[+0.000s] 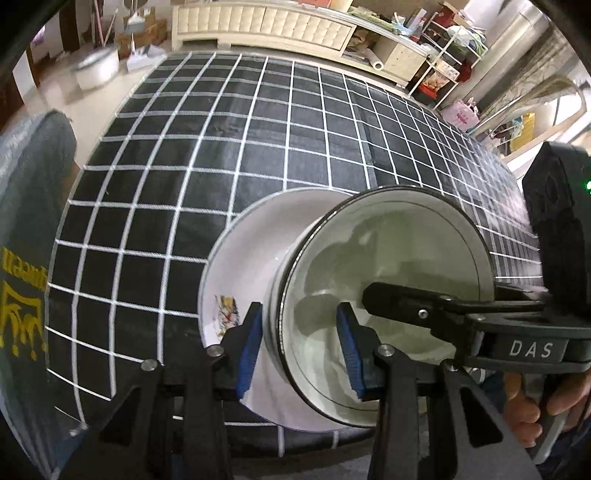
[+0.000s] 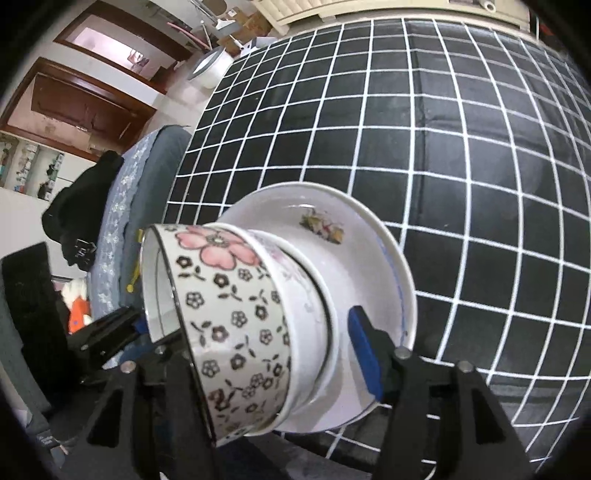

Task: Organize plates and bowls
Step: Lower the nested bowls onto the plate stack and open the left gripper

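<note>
A flower-patterned bowl (image 2: 236, 306) with a dark rim sits in a second white bowl (image 2: 306, 325), both stacked on a white plate (image 2: 354, 266) with a small painted motif. The stack rests on a black checked tablecloth (image 2: 443, 147). My left gripper (image 1: 299, 347) is open, its blue pads either side of the top bowl's near wall (image 1: 388, 280). My right gripper (image 2: 280, 354) is open, straddling the bowls; its right pad (image 2: 364, 350) hangs over the plate (image 1: 243, 266). The right gripper also shows in the left wrist view (image 1: 461, 317) across the bowl's mouth.
The checked cloth (image 1: 258, 147) covers the table. A grey padded chair (image 1: 33, 221) stands at the table's left edge. A cream cabinet (image 1: 266, 26) and cluttered shelves (image 1: 443, 62) lie beyond the far edge. A white basin (image 1: 96, 70) sits on the floor.
</note>
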`<state>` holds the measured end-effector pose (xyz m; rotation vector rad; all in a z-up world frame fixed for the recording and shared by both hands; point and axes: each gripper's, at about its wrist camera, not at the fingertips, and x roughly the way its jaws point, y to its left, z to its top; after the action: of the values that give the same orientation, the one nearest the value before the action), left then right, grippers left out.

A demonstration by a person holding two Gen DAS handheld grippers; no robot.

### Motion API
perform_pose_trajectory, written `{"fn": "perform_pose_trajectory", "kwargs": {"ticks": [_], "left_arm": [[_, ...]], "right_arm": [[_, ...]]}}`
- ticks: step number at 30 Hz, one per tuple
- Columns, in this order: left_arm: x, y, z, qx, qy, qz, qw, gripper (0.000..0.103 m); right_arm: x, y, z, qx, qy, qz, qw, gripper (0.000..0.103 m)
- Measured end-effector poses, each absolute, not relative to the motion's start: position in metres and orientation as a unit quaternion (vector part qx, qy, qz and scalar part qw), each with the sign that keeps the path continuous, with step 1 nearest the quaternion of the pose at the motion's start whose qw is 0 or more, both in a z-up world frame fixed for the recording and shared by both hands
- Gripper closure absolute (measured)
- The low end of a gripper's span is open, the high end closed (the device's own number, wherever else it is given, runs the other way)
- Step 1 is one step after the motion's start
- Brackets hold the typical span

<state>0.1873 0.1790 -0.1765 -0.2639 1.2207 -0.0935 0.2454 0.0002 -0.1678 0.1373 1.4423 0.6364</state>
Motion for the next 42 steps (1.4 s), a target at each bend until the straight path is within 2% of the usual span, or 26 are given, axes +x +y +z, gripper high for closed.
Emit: {"fn": "perform_pose_trajectory", "kwargs": {"ticks": [3, 16, 19, 23, 42], "left_arm": [[0.186, 0.173, -0.173, -0.1, 0.563, -0.034, 0.82, 0.065], [0.185, 0.169, -0.166, -0.095, 0.546, -0.023, 0.832, 0.065], [0.184, 0.165, -0.16, -0.086, 0.54, -0.026, 0.837, 0.061], [0.181, 0.16, -0.152, -0.076, 0.532, -0.028, 0.843, 0.061], [0.146, 0.134, -0.09, -0.026, 0.45, -0.02, 0.892, 0.061]], "right_arm": [[0.242, 0.0, -0.164, 0.043, 0.64, 0.276, 0.716, 0.031], [0.239, -0.008, -0.158, 0.021, 0.621, 0.256, 0.74, 0.031], [0.237, -0.01, -0.157, 0.019, 0.62, 0.251, 0.743, 0.031], [0.233, -0.013, -0.153, 0.025, 0.617, 0.25, 0.746, 0.031], [0.193, -0.04, -0.077, -0.014, 0.507, 0.211, 0.836, 0.03]]}}
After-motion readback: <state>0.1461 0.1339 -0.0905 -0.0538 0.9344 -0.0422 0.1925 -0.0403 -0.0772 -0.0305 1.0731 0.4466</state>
